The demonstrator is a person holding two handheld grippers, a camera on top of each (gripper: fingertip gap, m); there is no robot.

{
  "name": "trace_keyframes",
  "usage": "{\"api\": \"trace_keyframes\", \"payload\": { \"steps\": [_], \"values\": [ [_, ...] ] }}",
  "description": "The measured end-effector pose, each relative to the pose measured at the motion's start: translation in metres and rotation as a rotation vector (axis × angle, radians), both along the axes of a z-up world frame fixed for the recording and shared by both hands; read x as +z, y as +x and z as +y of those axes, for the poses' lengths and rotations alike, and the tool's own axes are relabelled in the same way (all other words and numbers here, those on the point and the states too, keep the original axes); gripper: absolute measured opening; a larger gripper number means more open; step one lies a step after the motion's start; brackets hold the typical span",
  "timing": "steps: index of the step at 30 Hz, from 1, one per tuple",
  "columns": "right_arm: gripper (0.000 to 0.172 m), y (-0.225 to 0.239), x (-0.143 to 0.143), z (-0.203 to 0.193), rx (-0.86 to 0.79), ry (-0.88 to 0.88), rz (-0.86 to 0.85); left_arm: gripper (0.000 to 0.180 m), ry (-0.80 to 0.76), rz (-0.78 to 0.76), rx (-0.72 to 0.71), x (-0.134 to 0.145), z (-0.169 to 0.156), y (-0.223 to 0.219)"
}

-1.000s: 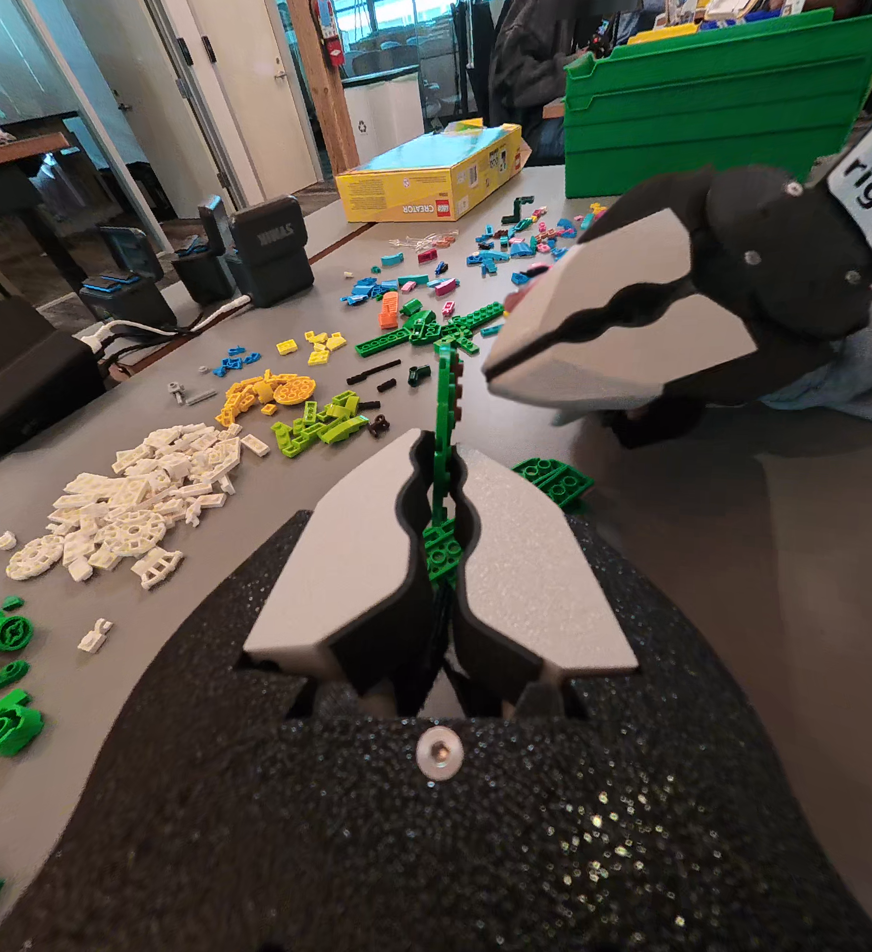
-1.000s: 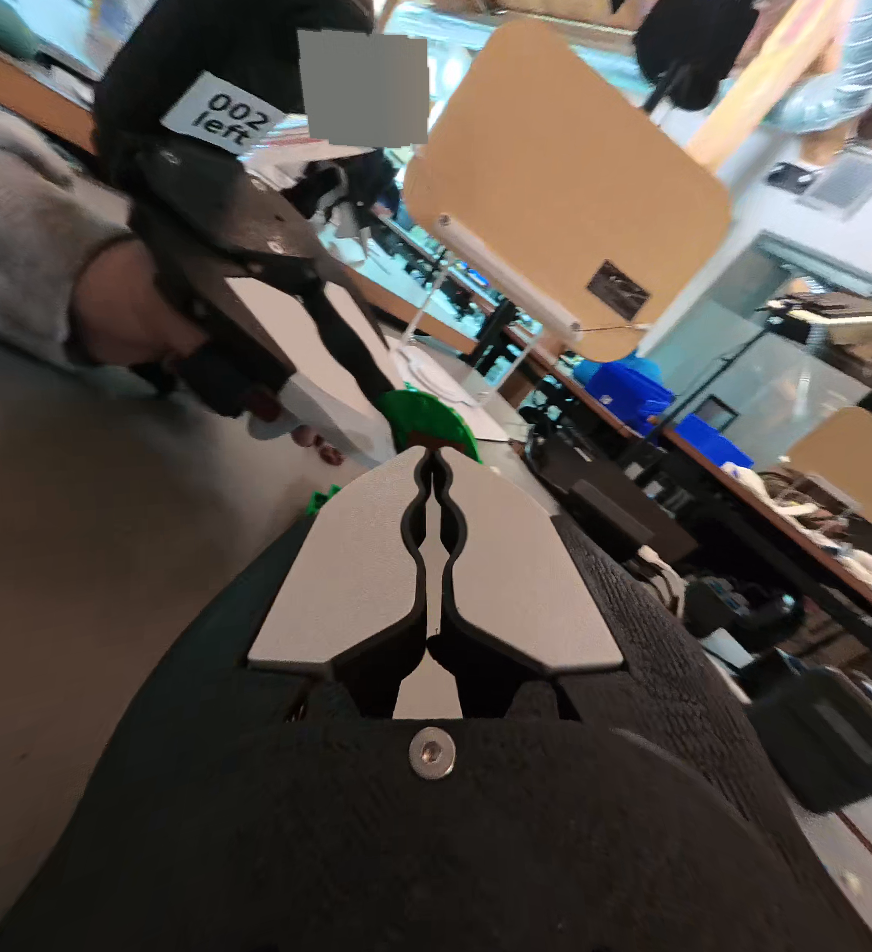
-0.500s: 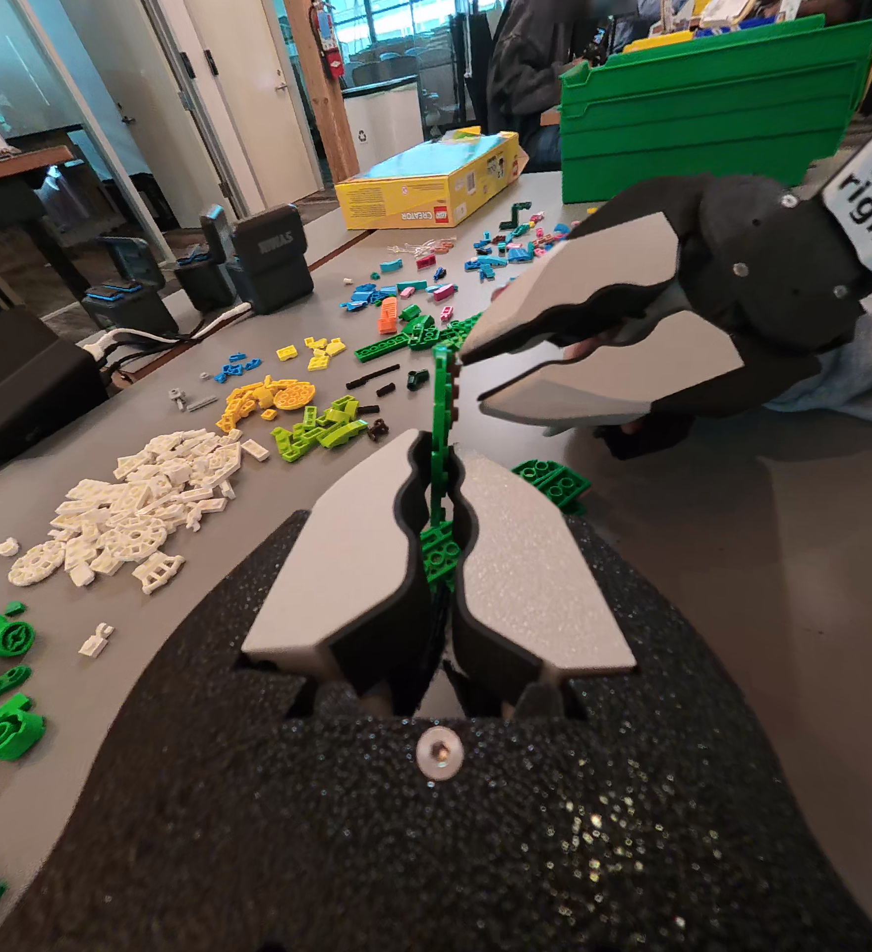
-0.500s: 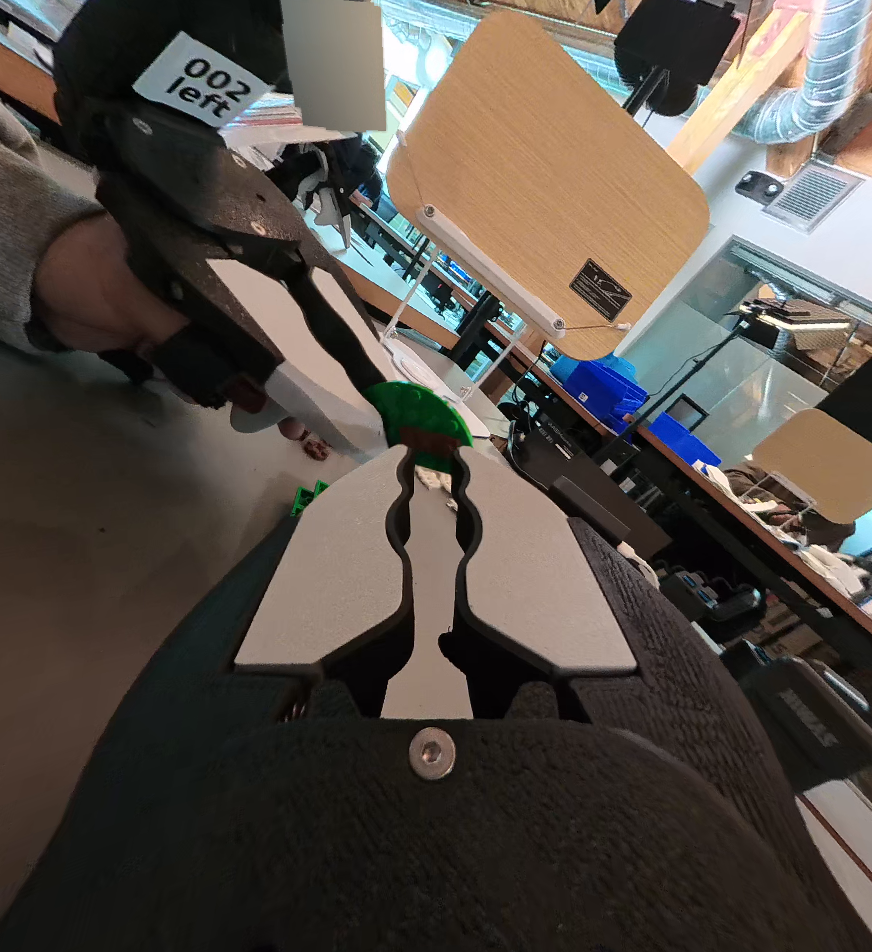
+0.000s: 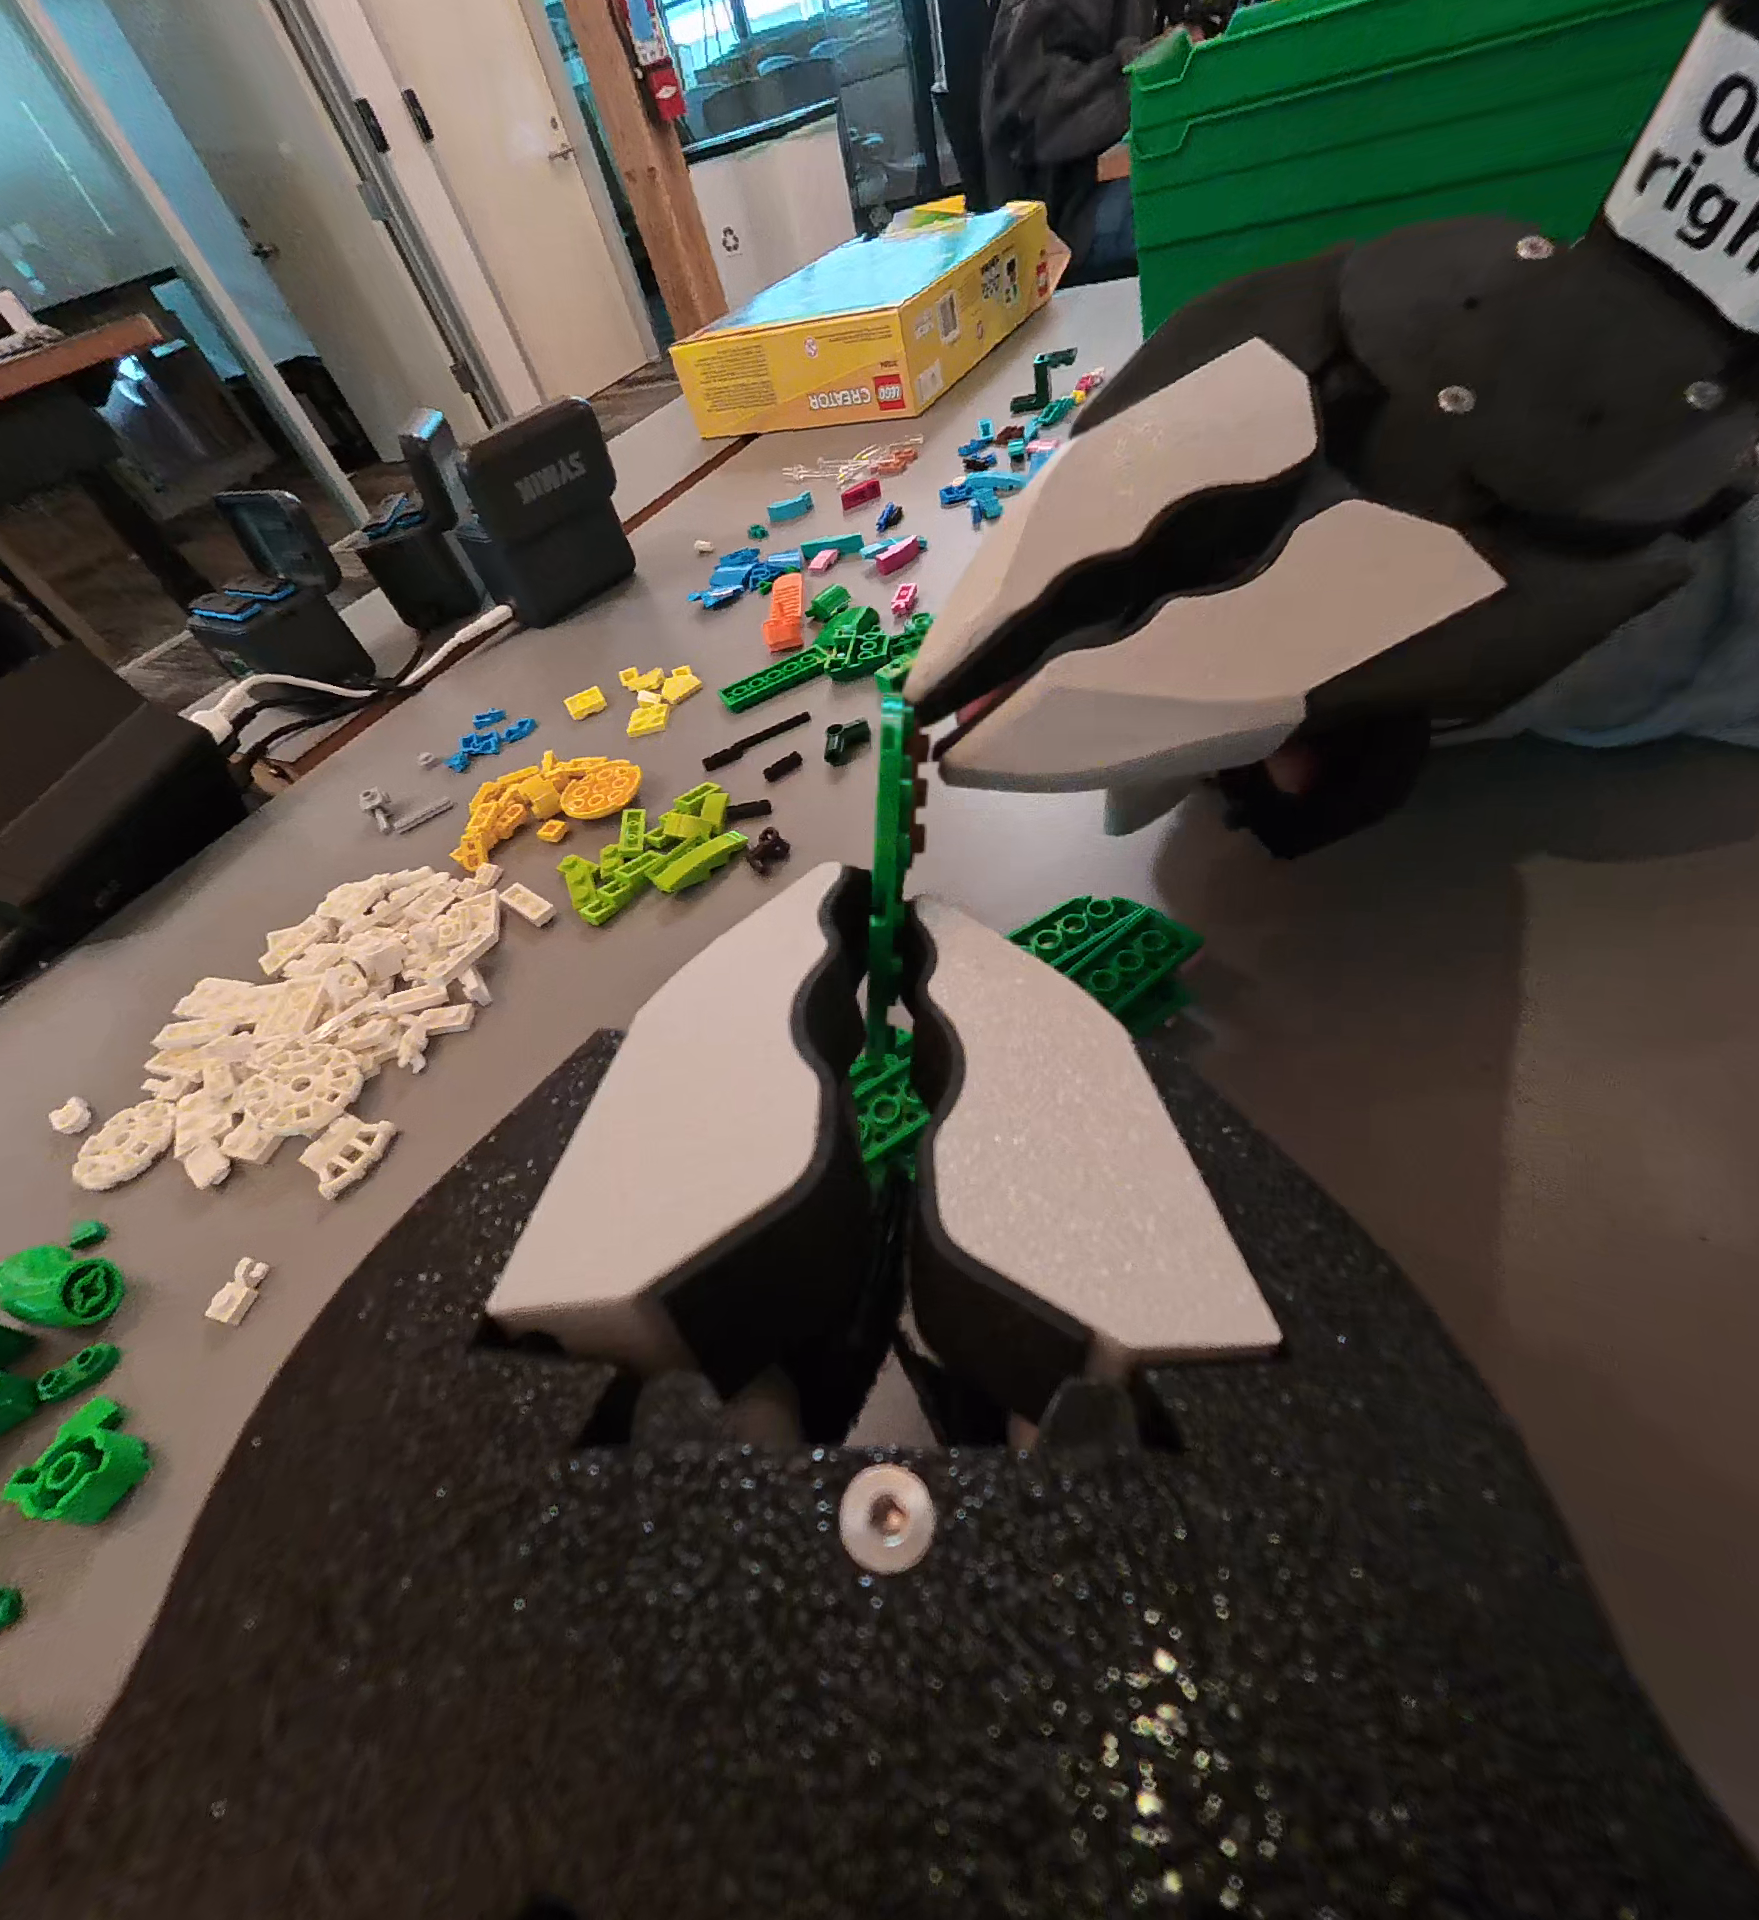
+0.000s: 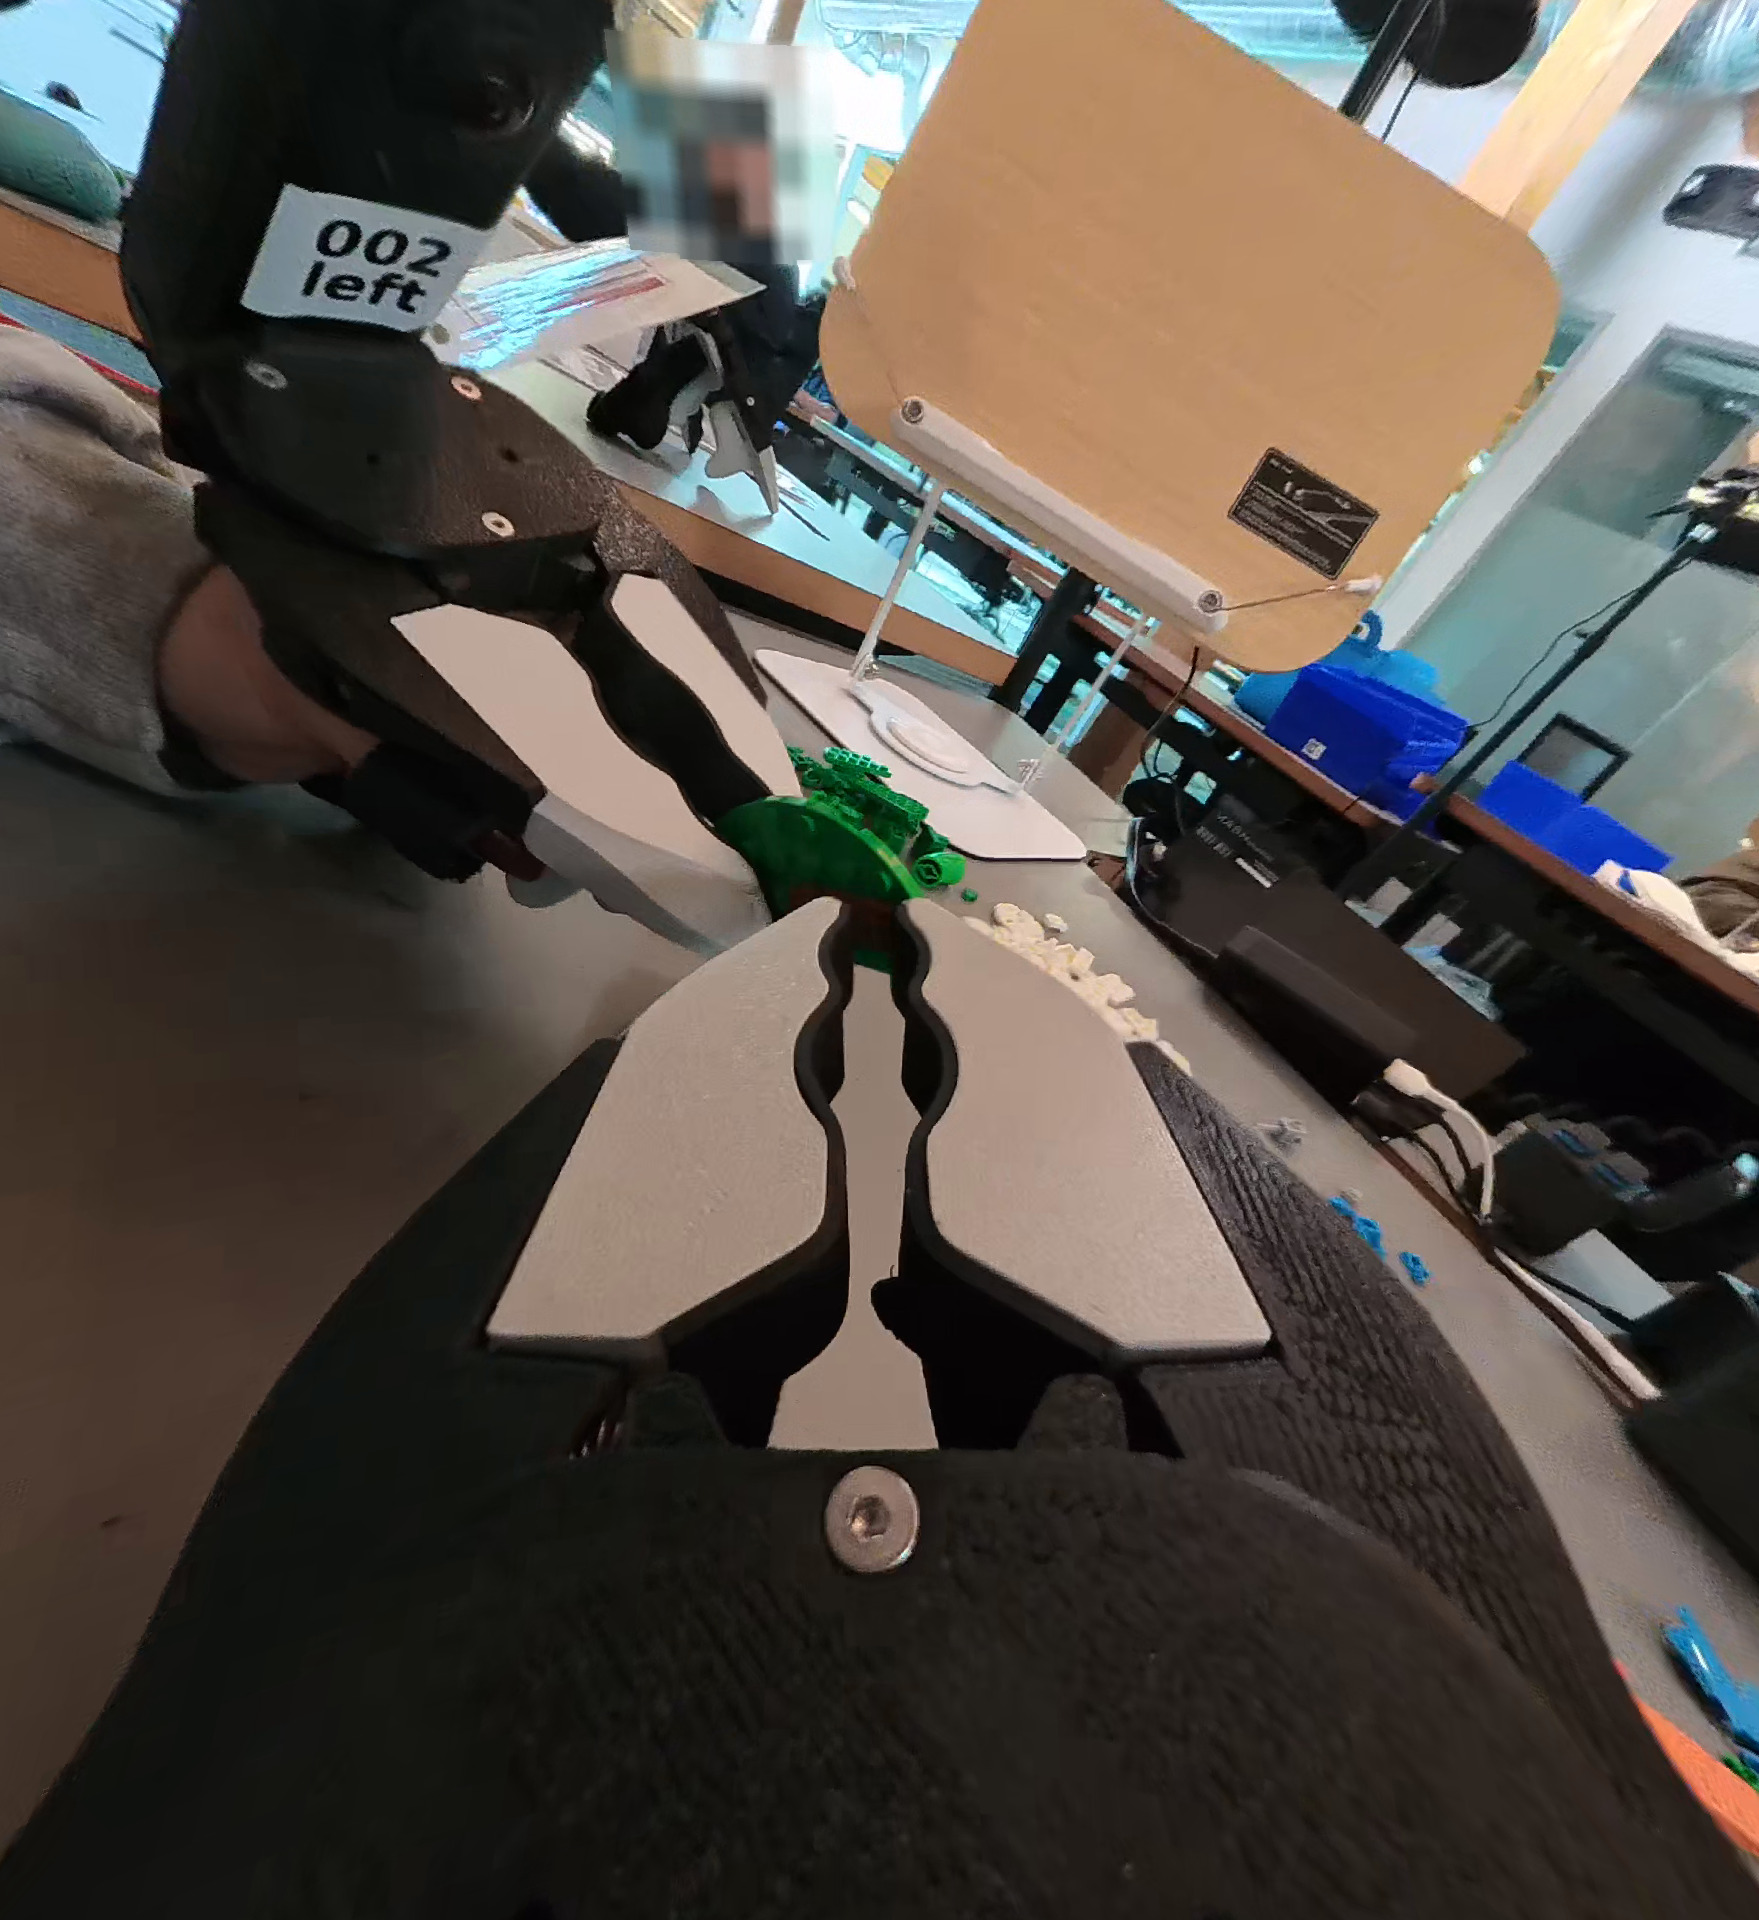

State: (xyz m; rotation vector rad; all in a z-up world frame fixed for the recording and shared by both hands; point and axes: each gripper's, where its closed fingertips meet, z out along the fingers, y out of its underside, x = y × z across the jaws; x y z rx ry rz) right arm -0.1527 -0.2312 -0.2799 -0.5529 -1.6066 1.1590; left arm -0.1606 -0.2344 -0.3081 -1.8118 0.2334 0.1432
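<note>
Two grippers meet at a green plate on a grey table.
Left gripper clamps the plate upright; right gripper pinches its top edge, at a brown piece.

I see a grey worktop, white doors far left, a wooden post, glass walls.

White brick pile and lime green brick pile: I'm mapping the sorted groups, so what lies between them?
In the left wrist view, only bare grey table separates the white pile from the lime green pile.
</note>
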Motion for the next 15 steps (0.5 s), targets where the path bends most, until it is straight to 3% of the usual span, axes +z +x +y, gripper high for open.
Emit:
{"api": "trace_keyframes", "payload": {
  "steps": [15],
  "values": [
    [0.004, 0.0015, -0.0080, -0.0056, 0.046, 0.034, -0.053, 0.007, -0.024, -0.056, 0.050, -0.0021, -0.0013, -0.0100]
  ]
}}
